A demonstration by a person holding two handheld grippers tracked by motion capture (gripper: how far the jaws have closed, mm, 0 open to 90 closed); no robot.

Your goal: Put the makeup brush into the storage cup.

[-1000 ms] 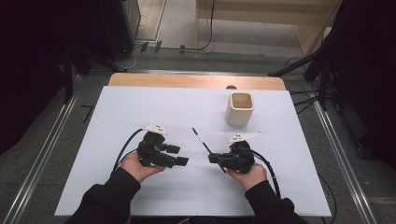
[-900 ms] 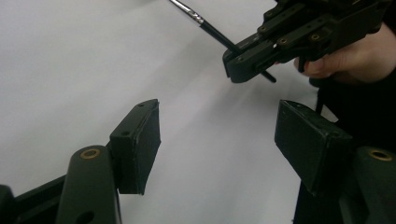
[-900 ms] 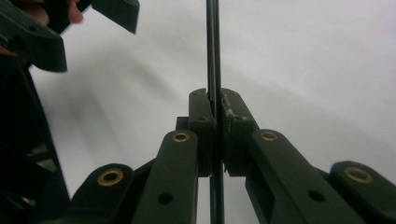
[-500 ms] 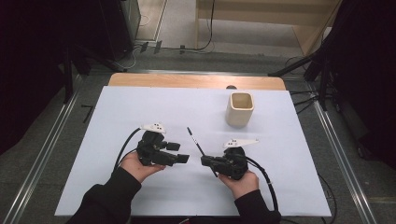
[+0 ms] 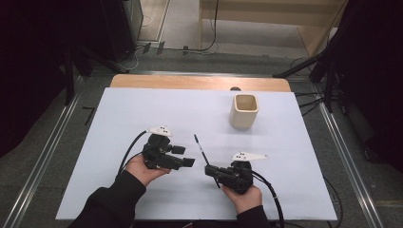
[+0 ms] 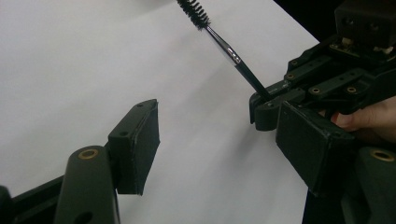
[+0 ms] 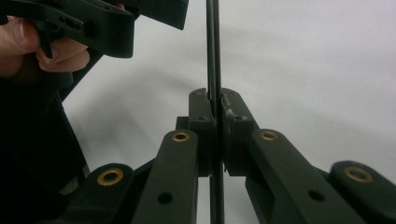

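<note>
A thin black brush point(image 5: 200, 151) with a silver collar and a bristled tip point(image 6: 194, 10) is clamped by its handle in my right gripper point(image 5: 209, 170), which is shut on it. In the right gripper view the handle point(image 7: 213, 46) runs straight up between the pressed pads of that gripper point(image 7: 216, 100). The brush slants up and away over the white table. My left gripper point(image 5: 186, 156) is open just left of it, its jaws point(image 6: 219, 126) wide apart with nothing between them. The right gripper's tip point(image 6: 268, 105) sits close beside the left gripper's right finger point(image 6: 308, 140).
A cream square cup point(image 5: 244, 111) stands upright at the back right of the white sheet point(image 5: 142, 114). A wooden strip point(image 5: 199, 82) borders the table's far edge. Metal rails run along both sides, and cables trail from each gripper toward the person.
My right gripper has moved left and a little nearer with the brush, closing in on the left gripper. The left hand has stayed put.
</note>
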